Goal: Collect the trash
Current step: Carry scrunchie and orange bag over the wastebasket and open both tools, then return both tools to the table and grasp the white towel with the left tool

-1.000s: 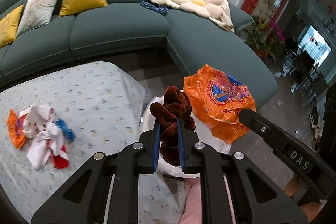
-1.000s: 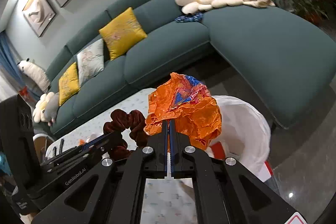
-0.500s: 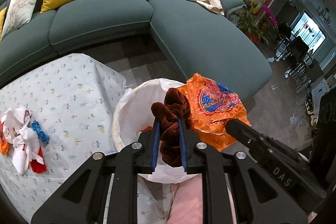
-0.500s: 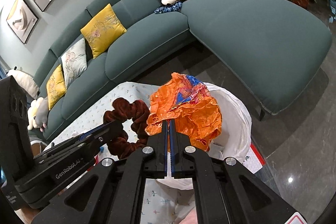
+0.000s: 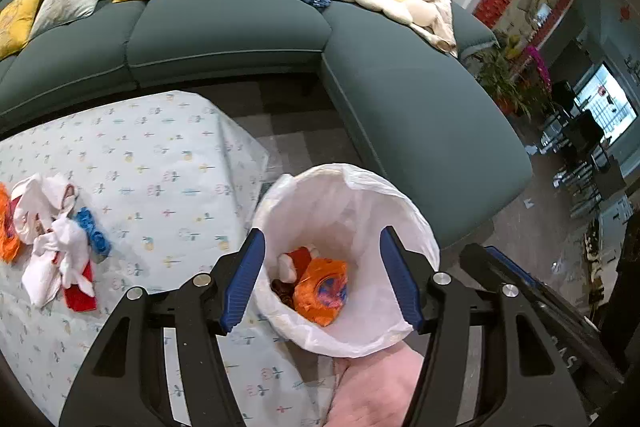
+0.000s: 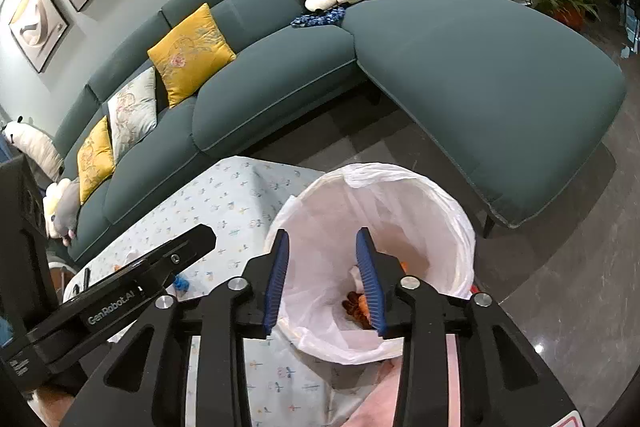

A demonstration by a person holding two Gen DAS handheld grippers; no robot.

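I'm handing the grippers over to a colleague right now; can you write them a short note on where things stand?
Left gripper: open, empty, above the bin.
Right gripper: open, empty, also above the bin.
White-lined trash bin stands on the floor at the table corner; the orange wrapper and the brown scrunchie lie at its bottom.
Done: those two items are binned.
Left: a heap of white, orange, red and blue scraps remains on the tablecloth, to the left.
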